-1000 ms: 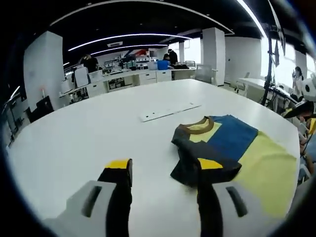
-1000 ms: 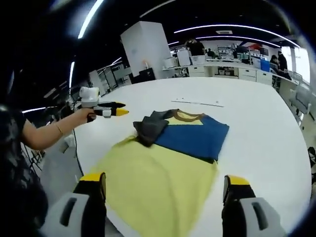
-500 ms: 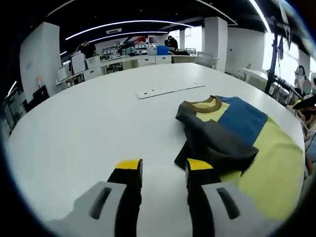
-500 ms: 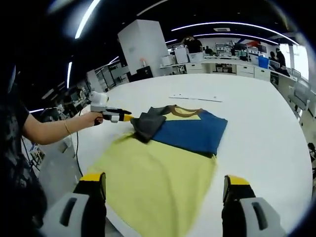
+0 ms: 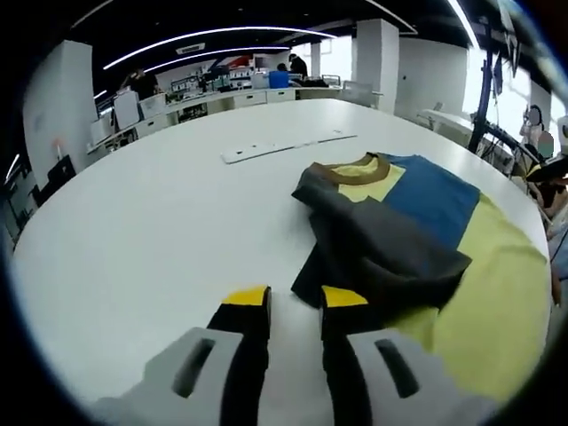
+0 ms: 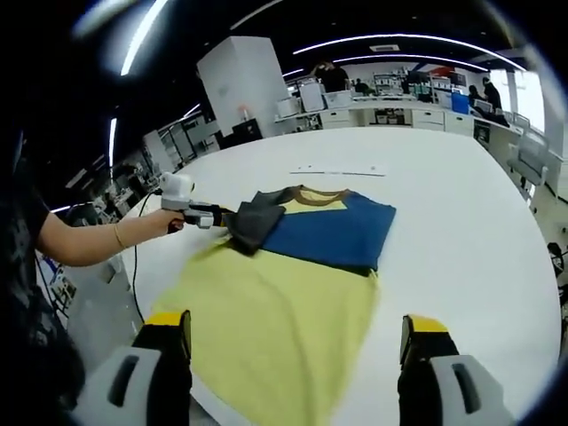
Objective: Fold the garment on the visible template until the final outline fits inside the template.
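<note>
The garment (image 5: 417, 231) is colour-blocked — a pale yellow lower body, a blue band across the chest, a dark grey sleeve folded over it, and a brown collar around a small yellow patch at the neck. It lies on a plain white table (image 5: 151, 231), where a thin white strip (image 5: 284, 147) sits beyond the collar. The left gripper (image 5: 294, 298) has black jaws capped with yellow tips on a light grey body — the right gripper (image 6: 297, 324) wears the same black, yellow and grey.
</note>
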Demonstrator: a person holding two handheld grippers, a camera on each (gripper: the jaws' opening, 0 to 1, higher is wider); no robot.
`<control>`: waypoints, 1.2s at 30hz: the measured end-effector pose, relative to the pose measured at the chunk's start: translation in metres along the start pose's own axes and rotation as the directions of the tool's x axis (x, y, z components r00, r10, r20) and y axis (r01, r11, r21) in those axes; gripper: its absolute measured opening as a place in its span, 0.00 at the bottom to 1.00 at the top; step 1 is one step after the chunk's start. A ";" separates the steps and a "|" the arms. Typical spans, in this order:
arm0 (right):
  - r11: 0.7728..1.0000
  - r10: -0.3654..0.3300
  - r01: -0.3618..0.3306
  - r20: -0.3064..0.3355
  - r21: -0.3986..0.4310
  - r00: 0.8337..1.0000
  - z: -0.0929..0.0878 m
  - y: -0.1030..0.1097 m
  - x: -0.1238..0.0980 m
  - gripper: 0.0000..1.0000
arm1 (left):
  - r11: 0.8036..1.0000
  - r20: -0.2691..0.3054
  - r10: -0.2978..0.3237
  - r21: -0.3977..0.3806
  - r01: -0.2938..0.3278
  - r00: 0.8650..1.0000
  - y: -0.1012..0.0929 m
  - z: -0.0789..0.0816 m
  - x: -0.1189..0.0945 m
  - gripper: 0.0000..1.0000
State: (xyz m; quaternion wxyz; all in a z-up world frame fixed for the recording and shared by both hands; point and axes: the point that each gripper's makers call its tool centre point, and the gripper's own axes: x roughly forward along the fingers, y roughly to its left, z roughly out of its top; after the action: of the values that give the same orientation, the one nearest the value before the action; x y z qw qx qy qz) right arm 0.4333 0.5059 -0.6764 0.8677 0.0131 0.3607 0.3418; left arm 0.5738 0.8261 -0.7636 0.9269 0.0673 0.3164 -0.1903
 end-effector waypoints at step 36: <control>0.999 0.012 -0.014 -0.047 -0.029 0.999 -0.006 0.015 0.010 0.98 | 0.960 0.083 0.267 -0.106 -0.258 0.960 0.081 0.001 -0.082 0.00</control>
State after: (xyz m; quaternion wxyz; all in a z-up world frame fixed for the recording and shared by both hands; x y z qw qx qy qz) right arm 0.4260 0.5222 -0.6827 0.8569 -0.0050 0.3757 0.3529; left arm 0.5466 0.9256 -0.7128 0.9603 0.0558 0.2682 -0.0535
